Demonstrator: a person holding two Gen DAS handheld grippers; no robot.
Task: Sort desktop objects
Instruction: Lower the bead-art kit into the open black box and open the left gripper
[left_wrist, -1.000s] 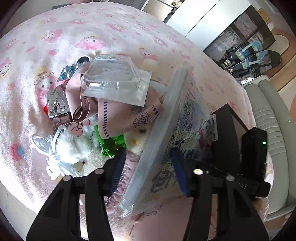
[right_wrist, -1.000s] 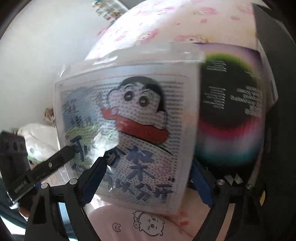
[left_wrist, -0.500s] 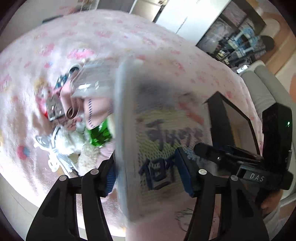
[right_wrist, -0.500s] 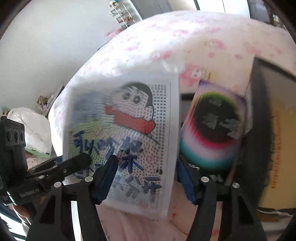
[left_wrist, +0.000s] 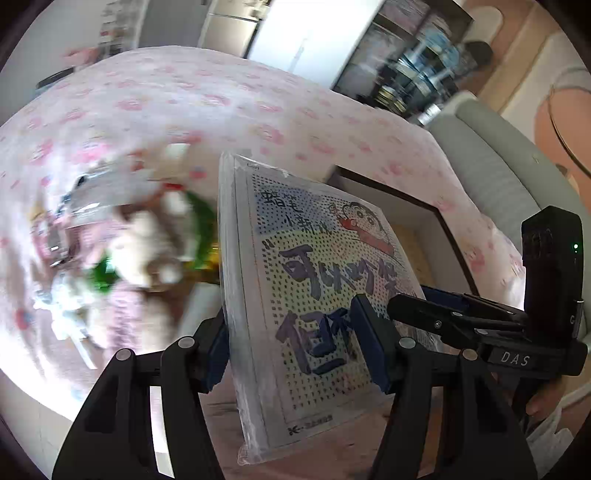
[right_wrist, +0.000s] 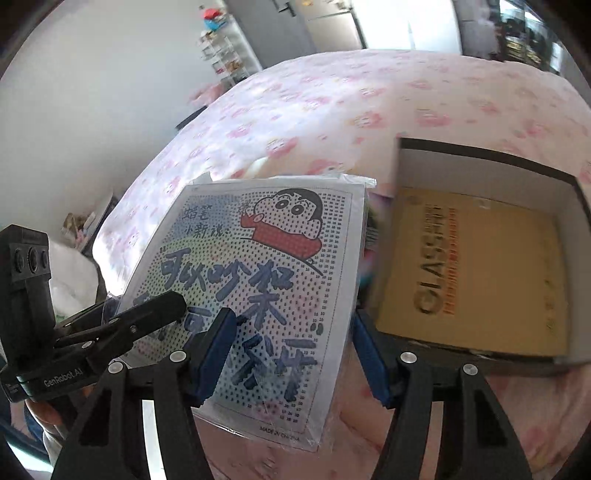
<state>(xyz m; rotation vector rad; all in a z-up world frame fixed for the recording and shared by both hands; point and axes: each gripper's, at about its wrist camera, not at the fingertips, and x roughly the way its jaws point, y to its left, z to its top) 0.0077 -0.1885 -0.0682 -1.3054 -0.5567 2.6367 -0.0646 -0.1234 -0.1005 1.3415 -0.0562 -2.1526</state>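
Note:
A plastic-wrapped cartoon craft pack (left_wrist: 314, 288) hangs tilted above the pink patterned tablecloth (left_wrist: 221, 110). My left gripper (left_wrist: 291, 332) is shut on it, one pad against its back edge and the other on its printed face. In the right wrist view the same pack (right_wrist: 266, 280) fills the middle. My right gripper (right_wrist: 290, 328) is shut on its lower part, with its left pad over the print and its right pad at the pack's right edge. Each gripper shows in the other's view: the right gripper (left_wrist: 413, 302) and the left gripper (right_wrist: 162, 306) both pinch the pack.
A black open box (right_wrist: 487, 155) with a tan printed board (right_wrist: 472, 277) inside sits just right of the pack. A blurred heap with a green item (left_wrist: 103, 273), plush and clear packaging lies to the left. A grey sofa (left_wrist: 498, 177) is beyond the table.
The pack rose off the heap and swung from edge-on to face the left camera. The right gripper's jaws narrowed onto it. The open box came into the right view.

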